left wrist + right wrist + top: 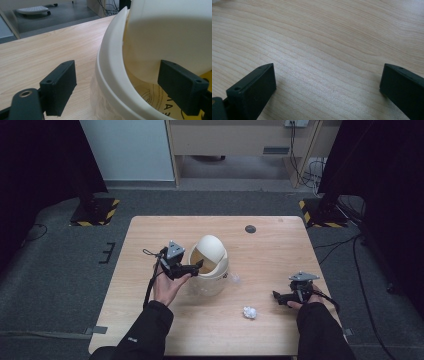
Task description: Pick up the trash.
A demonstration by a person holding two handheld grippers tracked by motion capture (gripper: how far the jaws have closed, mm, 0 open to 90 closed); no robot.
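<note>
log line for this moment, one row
left gripper: open, straddling bin rim | right gripper: open, low over table | paper ball: on table

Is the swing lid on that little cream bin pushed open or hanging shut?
Pushed open. The bin's lid is tilted inward, with one jaw of the left gripper inside the opening, exposing the interior.

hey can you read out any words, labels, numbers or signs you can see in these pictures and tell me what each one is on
Dark printed letters and ring lines on the tan surface inside the cream plastic swing-lid bin: cut off by the left gripper, not readable.
Small white mark on the person's black left sleeve: too small to read.
Yellow-and-black hazard stripes on the floor stand bases: a warning pattern, no words.
Nothing else legible.
</note>
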